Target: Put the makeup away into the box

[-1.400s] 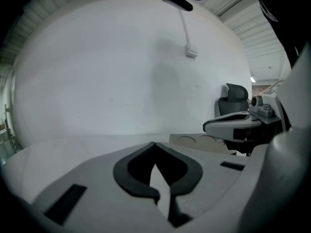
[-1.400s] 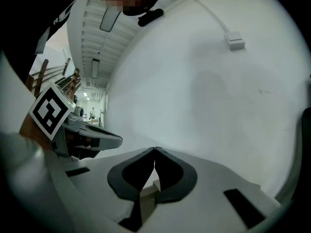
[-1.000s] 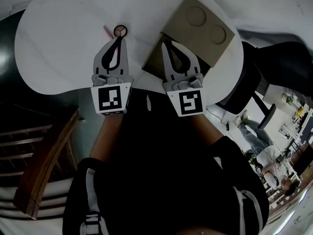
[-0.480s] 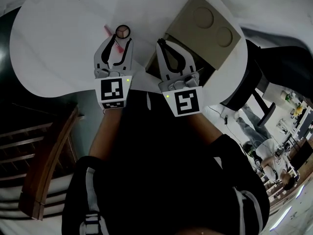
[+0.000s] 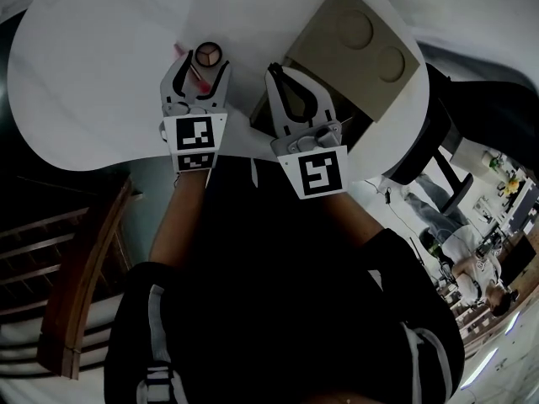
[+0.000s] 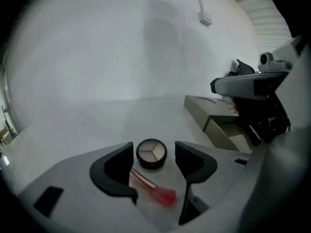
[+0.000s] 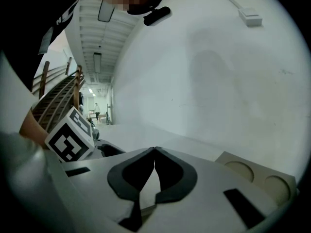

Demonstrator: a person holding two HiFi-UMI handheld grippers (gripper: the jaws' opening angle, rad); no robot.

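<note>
Left gripper [image 6: 154,149] jaws just swung wide apart, with 1 round eyeshadow compact [image 6: 151,153] and 1 pink makeup stick [image 6: 154,187] lying loose between them near the white table's [image 5: 93,82] front edge. Right gripper [image 7: 154,152] jaws are pressed together, empty, beside the open box [image 5: 354,45] at the right edge.

The head view looks steeply down from high above onto the white desk [image 5: 101,82] and the box [image 5: 354,49]; the left gripper view sits low, close over the desk, facing across it to the wall [image 6: 121,42]; the right gripper view does likewise; all three share desk and box.
</note>
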